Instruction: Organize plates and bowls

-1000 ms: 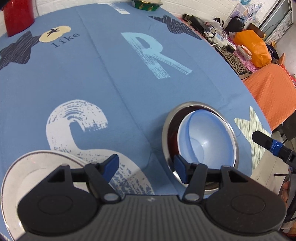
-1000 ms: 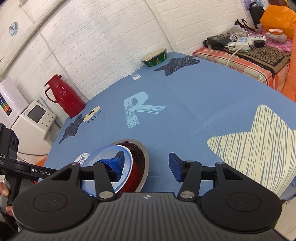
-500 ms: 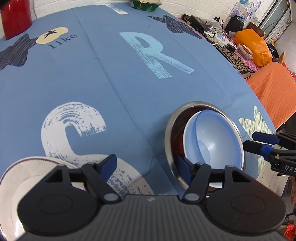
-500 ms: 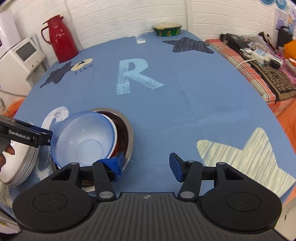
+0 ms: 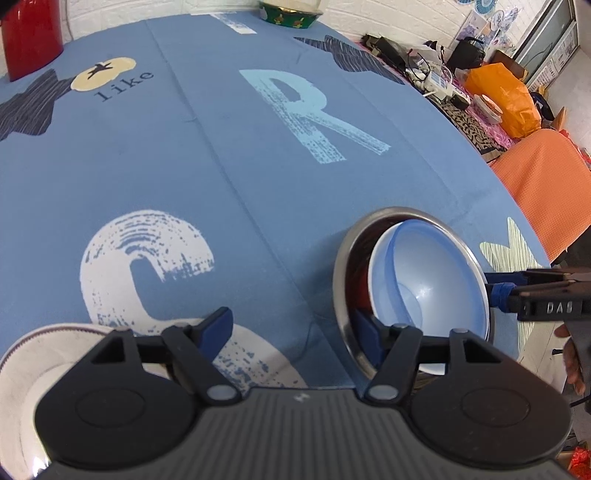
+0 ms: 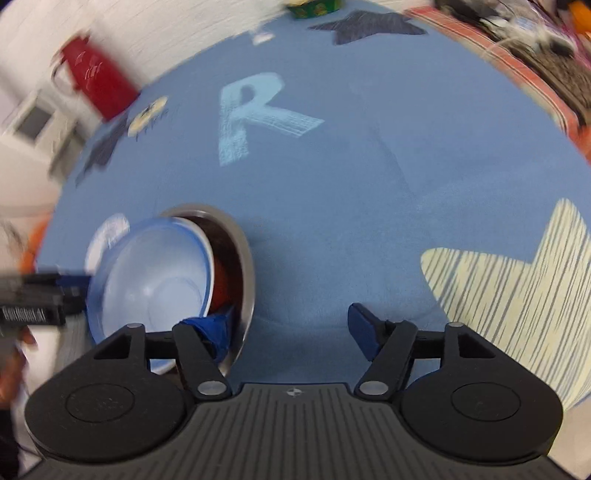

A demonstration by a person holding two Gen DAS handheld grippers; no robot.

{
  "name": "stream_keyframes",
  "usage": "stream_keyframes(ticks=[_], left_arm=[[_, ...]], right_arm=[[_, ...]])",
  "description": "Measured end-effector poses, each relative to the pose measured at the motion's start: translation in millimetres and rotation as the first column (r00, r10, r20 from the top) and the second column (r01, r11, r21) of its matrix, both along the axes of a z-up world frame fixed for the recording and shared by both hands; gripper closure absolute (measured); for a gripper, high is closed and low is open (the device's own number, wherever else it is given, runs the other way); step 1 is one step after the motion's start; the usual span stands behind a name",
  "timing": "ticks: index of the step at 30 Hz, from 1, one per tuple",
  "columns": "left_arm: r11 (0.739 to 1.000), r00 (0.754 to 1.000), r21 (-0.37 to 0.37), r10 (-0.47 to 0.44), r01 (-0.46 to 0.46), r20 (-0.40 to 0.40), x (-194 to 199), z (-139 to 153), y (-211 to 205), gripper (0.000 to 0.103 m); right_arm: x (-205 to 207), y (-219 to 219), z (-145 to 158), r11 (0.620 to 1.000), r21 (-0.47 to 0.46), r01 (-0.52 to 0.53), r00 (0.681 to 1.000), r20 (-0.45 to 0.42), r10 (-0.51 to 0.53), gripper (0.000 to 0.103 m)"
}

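Left gripper spread wide; right gripper likewise, both level.

Steel bowls: one, on the surface. Blue bowls: one, nested in the steel bowl. White plates: one, at the near left edge. Green bowls: one, at the far edge. Red flasks: one. Grippers: two, left and right. Printed letters: R and C, one each.
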State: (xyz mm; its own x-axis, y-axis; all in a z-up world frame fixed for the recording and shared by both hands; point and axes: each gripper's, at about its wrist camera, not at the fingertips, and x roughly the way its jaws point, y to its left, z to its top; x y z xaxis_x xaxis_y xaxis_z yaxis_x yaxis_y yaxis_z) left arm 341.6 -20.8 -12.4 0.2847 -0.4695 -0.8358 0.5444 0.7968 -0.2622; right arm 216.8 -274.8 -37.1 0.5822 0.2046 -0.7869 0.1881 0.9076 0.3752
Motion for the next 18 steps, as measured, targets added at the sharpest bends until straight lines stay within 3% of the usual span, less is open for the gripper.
stream_keyframes(ticks=[5,8,12,16,18], left_arm=[[1.000,1.000,0.008,0.006,-0.006,0.019,-2,-1,-2,0.038],[1.000,1.000,0.008,0.004,-0.004,0.021,-3,0,-4,0.044],[1.000,1.000,-0.014,0.007,-0.007,0.015,-4,1,-4,0.054],[0.999,1.000,-0.039,0.021,-0.021,-0.002,-3,0,-2,0.059],[0.998,1.000,-0.057,0.013,-0.013,0.001,-7,2,-4,0.075]], right_arm=[[-1,8,4,0.999,-0.039,-0.008,1.000,-0.013,0.007,0.048],[2,9,6,0.999,-0.044,-0.028,0.999,-0.041,0.026,0.048],[5,20,12,0.980,-0.144,-0.135,0.991,-0.030,0.132,0.050],[7,28,18,0.962,-0.188,-0.200,0.980,-0.020,0.200,0.068],[6,30,19,0.963,-0.171,-0.208,0.978,-0.014,0.209,0.081]])
